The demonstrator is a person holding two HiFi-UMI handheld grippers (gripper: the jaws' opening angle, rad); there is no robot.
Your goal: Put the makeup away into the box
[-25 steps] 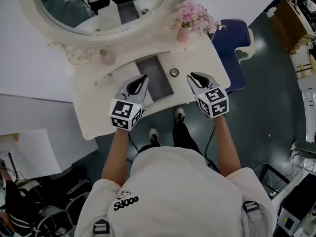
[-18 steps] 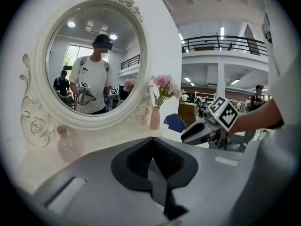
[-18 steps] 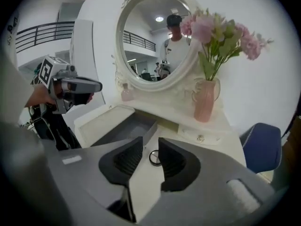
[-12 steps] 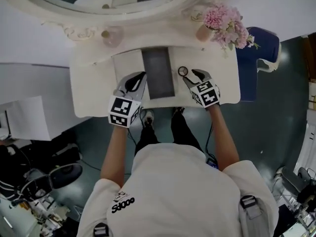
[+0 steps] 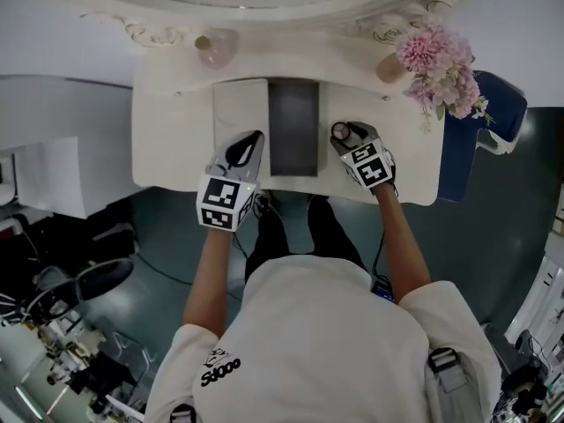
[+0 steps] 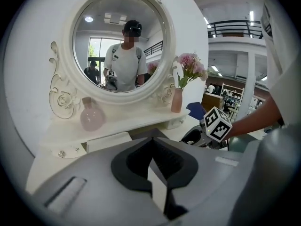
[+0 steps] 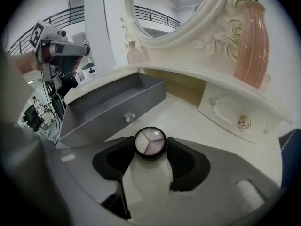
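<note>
A round black makeup compact (image 5: 342,133) with pale powder wedges lies on the cream dressing table (image 5: 176,139), right of an open grey box (image 5: 293,129). My right gripper (image 5: 349,139) is down over it. In the right gripper view the compact (image 7: 150,141) sits between the tips of the right gripper (image 7: 150,146), whose jaws are opening; the box (image 7: 113,102) stands just left. My left gripper (image 5: 245,152) hovers at the box's left front corner, over its cream lid (image 5: 240,113). In the left gripper view the left gripper (image 6: 151,155) has its tips together and holds nothing.
A pink round bottle (image 5: 216,47) and a vase of pink flowers (image 5: 441,64) stand on the shelf under the oval mirror (image 6: 120,46). A small drawer with a knob (image 7: 243,122) is behind the compact. A blue chair (image 5: 485,139) is at the table's right end.
Both grippers have come down toward the table top. The right one has moved forward onto the compact, and its jaws now stand on either side of it.
</note>
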